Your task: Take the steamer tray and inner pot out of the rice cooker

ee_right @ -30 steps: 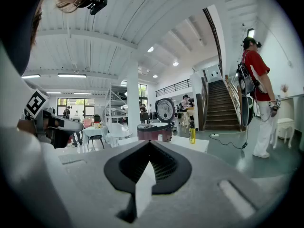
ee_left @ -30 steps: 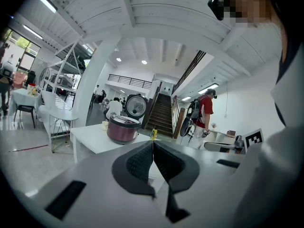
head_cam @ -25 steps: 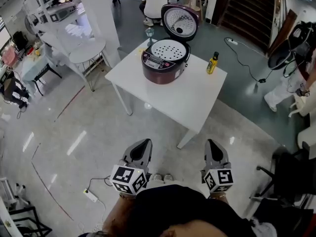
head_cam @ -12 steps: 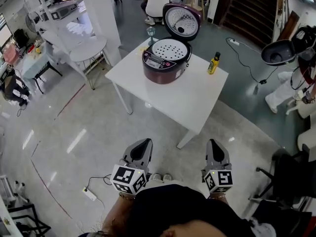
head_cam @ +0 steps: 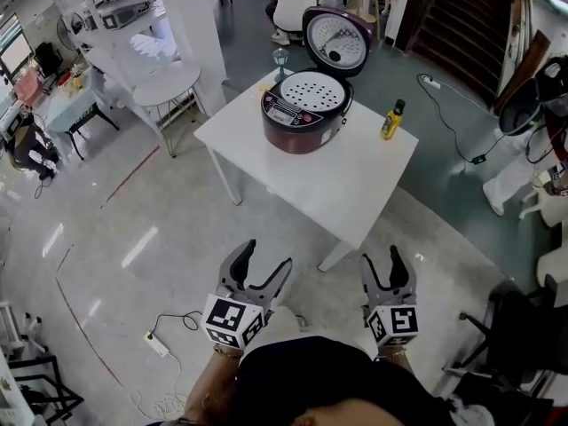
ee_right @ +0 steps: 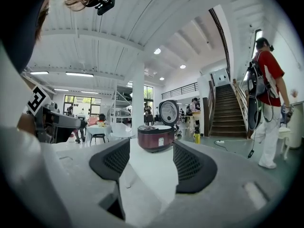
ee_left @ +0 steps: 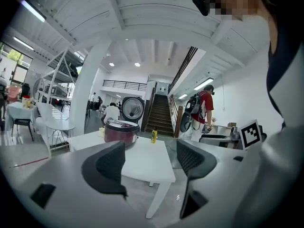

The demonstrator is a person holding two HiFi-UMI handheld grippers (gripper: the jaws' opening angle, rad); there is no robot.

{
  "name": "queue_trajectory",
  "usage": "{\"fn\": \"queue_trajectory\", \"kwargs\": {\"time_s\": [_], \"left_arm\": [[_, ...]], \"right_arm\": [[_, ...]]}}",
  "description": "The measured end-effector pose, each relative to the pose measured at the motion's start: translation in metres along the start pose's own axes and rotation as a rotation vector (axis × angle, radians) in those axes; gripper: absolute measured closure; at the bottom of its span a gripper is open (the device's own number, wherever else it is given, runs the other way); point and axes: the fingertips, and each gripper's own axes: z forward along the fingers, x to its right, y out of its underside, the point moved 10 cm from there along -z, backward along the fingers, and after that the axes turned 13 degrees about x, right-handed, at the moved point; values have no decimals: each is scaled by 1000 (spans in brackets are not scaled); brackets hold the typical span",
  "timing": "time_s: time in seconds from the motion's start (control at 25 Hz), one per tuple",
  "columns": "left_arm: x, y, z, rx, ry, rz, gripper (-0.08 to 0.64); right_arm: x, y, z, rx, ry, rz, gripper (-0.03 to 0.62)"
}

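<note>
A maroon rice cooker [head_cam: 306, 118] stands at the far side of a white table [head_cam: 355, 180], its lid [head_cam: 337, 41] raised. The white perforated steamer tray [head_cam: 312, 90] lies in its mouth and hides the inner pot. Both grippers hover over the floor well short of the table, close to my body. My left gripper [head_cam: 266, 257] and right gripper [head_cam: 382, 257] have their jaws opening, with nothing between them. The cooker [ee_left: 119, 129] shows far off between the left gripper's [ee_left: 149, 158] jaws. It also shows as the cooker [ee_right: 155, 137] between the right gripper's [ee_right: 151, 160] jaws.
A yellow bottle [head_cam: 391, 120] stands on the table right of the cooker, and a glass [head_cam: 281, 58] stands behind it. A round white table [head_cam: 164, 85] is at the left. A power strip [head_cam: 155, 346] lies on the floor. A person in red [ee_right: 266, 89] stands at the right.
Both grippers' jaws have gone from shut to open. The table and cooker have shifted slightly to the right in the head view.
</note>
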Motion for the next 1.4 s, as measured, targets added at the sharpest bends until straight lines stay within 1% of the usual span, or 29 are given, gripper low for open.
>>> {"fn": "queue_trajectory", "kwargs": {"time_s": [0.08,0.16,0.28,0.36,0.48,0.6,0.72,0.88,1.04,1.24,1.32,1.4], "left_arm": [[-1,3,2,1,-17,5,212],[-2,4,5,-4,-25,11,194],[-5,7,10,-24,-36,35,192],[-10,7,16,-36,-52,51,192],[-19,7,26,-43,-79,61,192],[-31,5,40,-38,-92,56,192],[-50,3,63,-42,-88,52,192],[-81,-4,105,-40,-70,61,192],[-118,-17,152,-47,-44,116,192],[-178,-31,215,-62,-33,104,192],[-200,-40,242,-60,-24,130,192],[-221,-49,268,-69,-11,172,192]], "right_arm": [[6,2,5,2,-11,0,325],[10,4,10,14,-52,1,325],[11,5,18,34,-117,-34,325],[13,7,29,31,-135,-27,325],[18,12,47,13,-118,-6,325],[20,13,66,10,-120,-24,325],[24,13,92,16,-128,-53,325],[35,14,134,22,-85,-60,325],[45,16,188,10,-37,-70,325],[56,18,263,21,5,-71,325],[60,18,292,24,12,-76,325],[65,17,321,33,11,-81,325]]}}
